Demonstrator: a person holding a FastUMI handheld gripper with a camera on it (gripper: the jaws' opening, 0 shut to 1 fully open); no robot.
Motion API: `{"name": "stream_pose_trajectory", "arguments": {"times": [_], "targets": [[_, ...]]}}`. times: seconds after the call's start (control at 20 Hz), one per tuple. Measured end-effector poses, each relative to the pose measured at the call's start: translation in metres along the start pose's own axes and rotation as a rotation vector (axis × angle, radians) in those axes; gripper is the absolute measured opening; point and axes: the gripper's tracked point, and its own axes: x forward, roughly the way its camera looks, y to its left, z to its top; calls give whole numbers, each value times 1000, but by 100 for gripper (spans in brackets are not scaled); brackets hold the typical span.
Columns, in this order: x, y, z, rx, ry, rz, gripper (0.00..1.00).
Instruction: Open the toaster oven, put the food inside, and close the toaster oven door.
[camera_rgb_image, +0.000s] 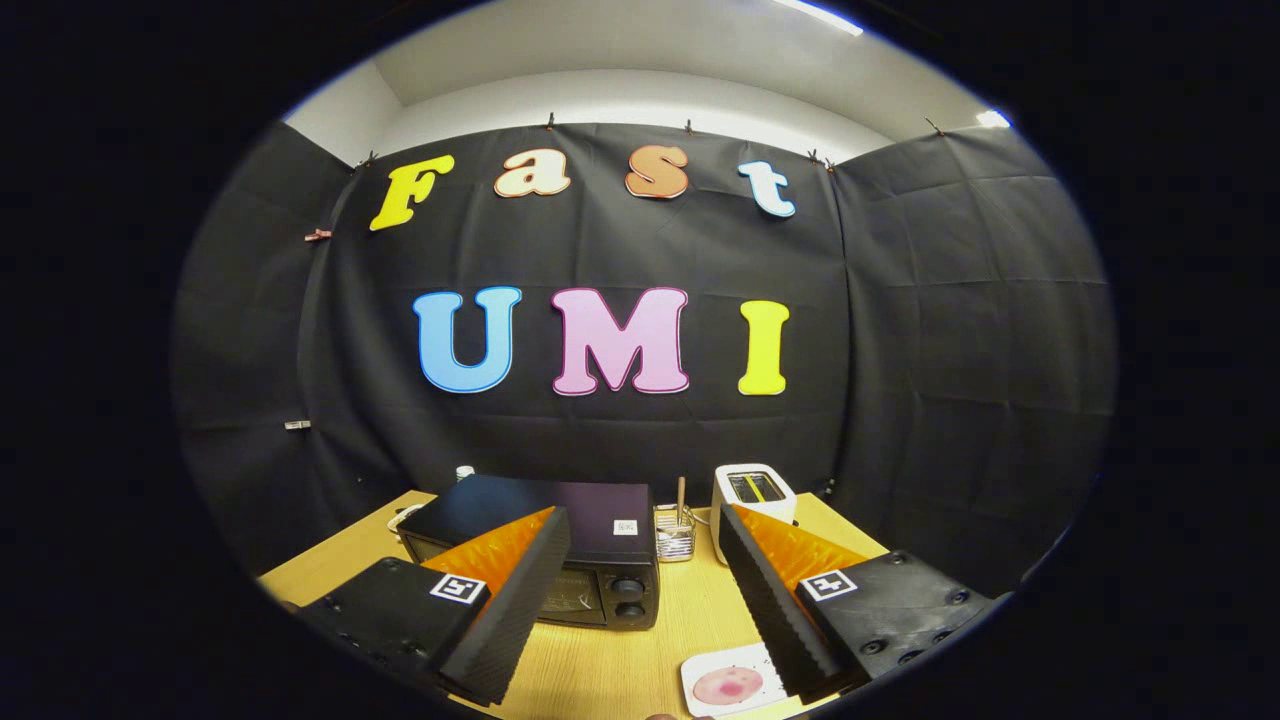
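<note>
A black toaster oven (560, 535) stands on the wooden table (620, 660) with its door shut; two knobs sit on its right front. My left finger overlaps its front. A round pink piece of food (728, 685) lies on a small white plate (700, 665) near the table's front, just inside my right finger. My gripper (645, 525) is held above the table, open wide, with nothing between its fingers (520, 590).
A white pop-up toaster (755, 492) stands at the back right, behind my right finger. A small wire holder (676, 535) with a wooden stick sits between the oven and that toaster. A white-capped item (464, 471) peeks out behind the oven.
</note>
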Motion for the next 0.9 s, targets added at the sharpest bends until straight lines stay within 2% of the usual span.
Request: {"name": "stream_pose_trajectory", "arguments": {"times": [0.5,0.9], "targets": [[15,34,-15,26,45,46,98],[52,75,-30,54,109,87,98]]}}
